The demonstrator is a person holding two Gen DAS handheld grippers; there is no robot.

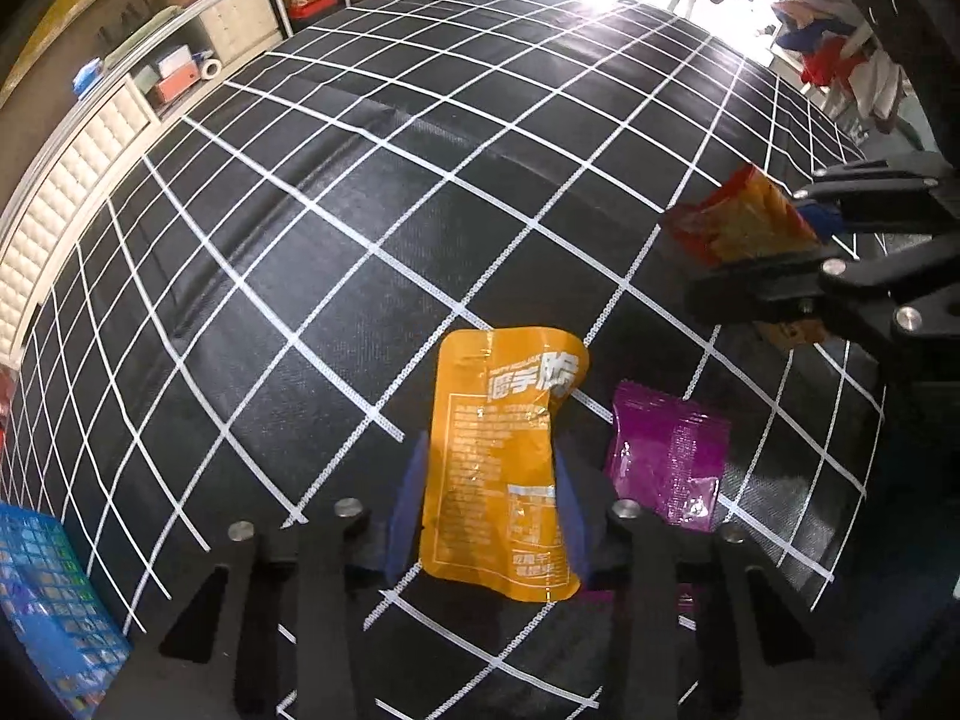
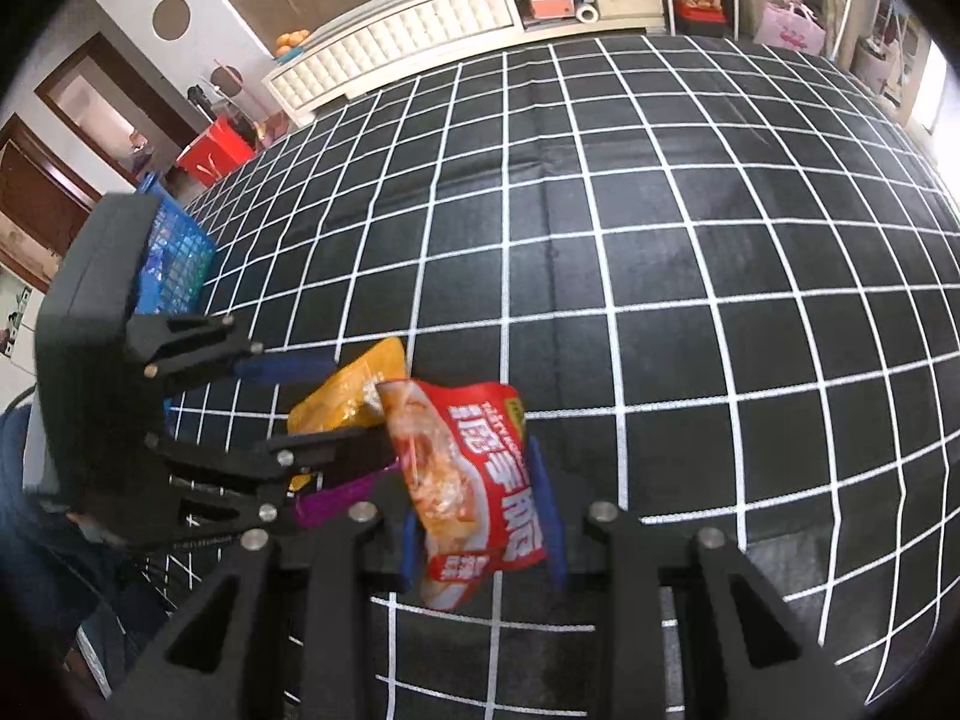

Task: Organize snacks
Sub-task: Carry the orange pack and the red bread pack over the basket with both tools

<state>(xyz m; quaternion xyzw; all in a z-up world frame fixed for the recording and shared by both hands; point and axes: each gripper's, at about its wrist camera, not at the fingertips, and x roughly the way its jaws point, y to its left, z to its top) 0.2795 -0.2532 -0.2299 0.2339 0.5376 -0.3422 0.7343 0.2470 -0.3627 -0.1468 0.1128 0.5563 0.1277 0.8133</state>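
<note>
Orange pouch (image 1: 501, 468) sits clamped in the left tool (image 1: 489, 510), long axis pointing forward; the right tool (image 2: 483, 516) grips the red packet (image 2: 474, 480). Blue basket (image 1: 48, 600) lies left, nearer the left tool, seemingly the drop spot.

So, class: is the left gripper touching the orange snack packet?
Touching. The left wrist view shows the left gripper with its blue-padded jaws pressed against both long edges of the orange snack packet, which is lifted off the checked tablecloth.
</note>
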